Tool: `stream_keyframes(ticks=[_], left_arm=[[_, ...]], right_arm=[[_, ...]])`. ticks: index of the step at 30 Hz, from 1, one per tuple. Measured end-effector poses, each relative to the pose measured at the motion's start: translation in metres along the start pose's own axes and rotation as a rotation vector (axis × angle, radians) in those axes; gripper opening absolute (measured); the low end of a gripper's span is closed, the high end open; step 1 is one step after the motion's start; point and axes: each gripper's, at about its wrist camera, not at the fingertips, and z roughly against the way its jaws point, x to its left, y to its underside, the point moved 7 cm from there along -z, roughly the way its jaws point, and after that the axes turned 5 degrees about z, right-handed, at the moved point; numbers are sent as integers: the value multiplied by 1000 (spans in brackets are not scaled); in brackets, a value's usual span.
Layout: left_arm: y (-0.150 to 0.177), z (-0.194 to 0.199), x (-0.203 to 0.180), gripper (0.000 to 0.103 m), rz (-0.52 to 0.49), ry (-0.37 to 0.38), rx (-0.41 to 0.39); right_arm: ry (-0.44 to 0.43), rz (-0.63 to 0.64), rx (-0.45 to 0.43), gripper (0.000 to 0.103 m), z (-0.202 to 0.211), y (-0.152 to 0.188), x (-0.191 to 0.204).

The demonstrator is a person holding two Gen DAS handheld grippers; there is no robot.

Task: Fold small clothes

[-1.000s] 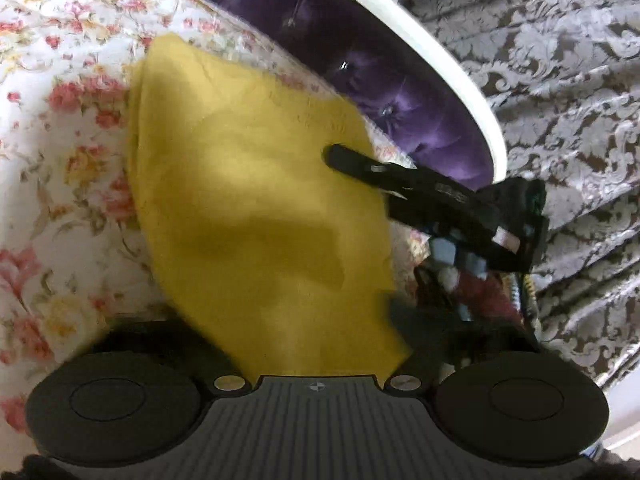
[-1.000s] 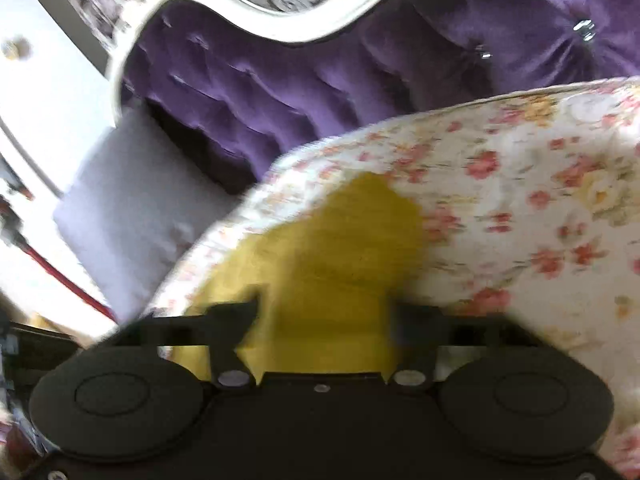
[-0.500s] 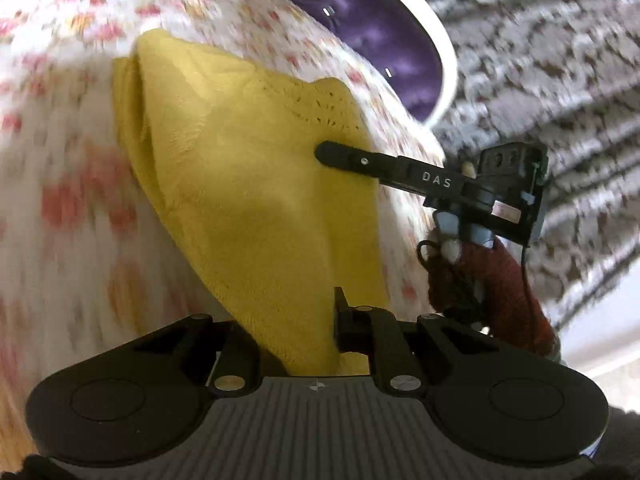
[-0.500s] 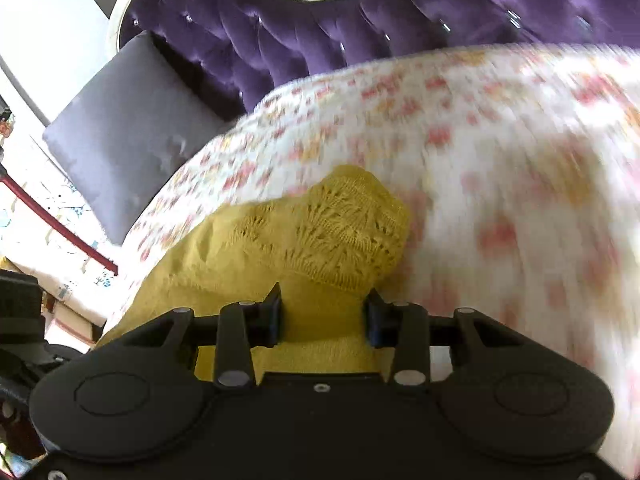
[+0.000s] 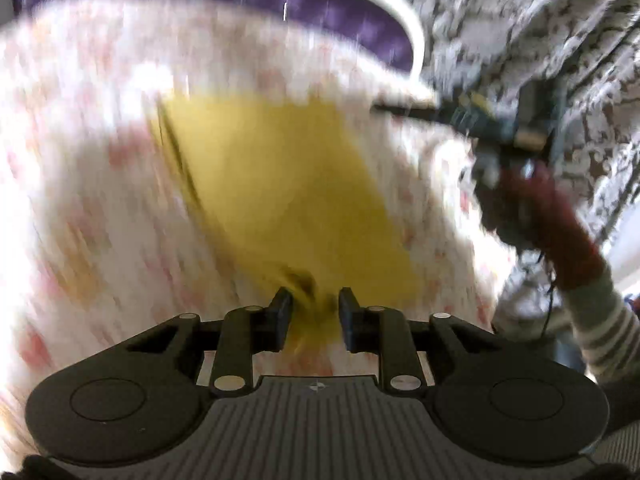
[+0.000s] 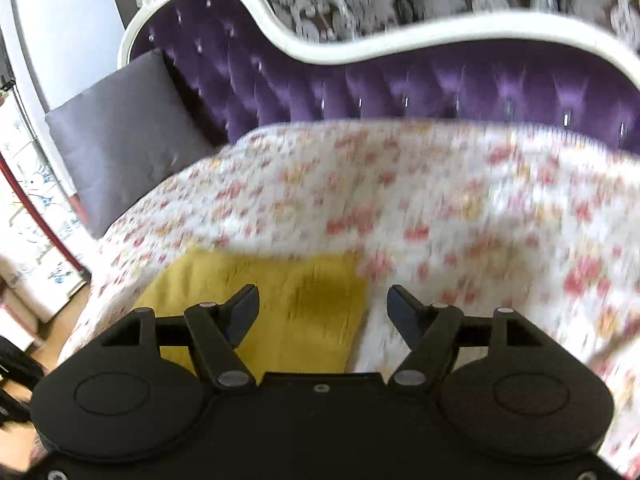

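A yellow knit garment (image 5: pixel 280 184) lies folded flat on the flowered bed cover (image 5: pixel 100 200). My left gripper (image 5: pixel 314 308) is at its near corner. Its jaws are opening, and the bunched corner of the cloth sits between them in a blurred picture. In the right wrist view the same garment (image 6: pixel 280 300) lies under and left of my right gripper (image 6: pixel 324 304). That gripper's jaws are opening wide above the cloth and grip nothing. In the left wrist view the right gripper (image 5: pixel 400 110) hovers off the garment's far right corner, held by a hand in a red glove (image 5: pixel 552 216).
The flowered cover (image 6: pixel 440 200) spreads over a seat with a purple tufted back (image 6: pixel 400 80) in a white frame. A grey cushion (image 6: pixel 120 144) leans at its left end. Patterned grey curtains (image 5: pixel 540 20) hang behind. Wooden floor (image 6: pixel 52 344) shows at the left.
Both grippers have drawn back and up from the garment. The right jaws have opened and let go of it, the left jaws have widened, and the cloth now lies flat.
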Motion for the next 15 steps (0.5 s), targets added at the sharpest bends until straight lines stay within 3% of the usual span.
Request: stream_keyframes(ticks=[2, 5, 8, 12, 15], left_arm=[[-32, 10, -3, 35, -47, -57, -116], [-80, 1, -4, 38, -130, -207, -261], [-116, -26, -1, 39, -158, -295, -325], [-133, -79, 14, 39, -141, -346, -277], [-113, -109, 30, 39, -185, -398, -180]], right_arm=[[31, 22, -15, 74, -7, -5, 0], [62, 33, -16, 74, -26, -8, 0], [82, 37, -8, 74, -37, -5, 0], [96, 15, 5, 74, -43, 3, -4], [125, 49, 48, 74, -51, 17, -3]])
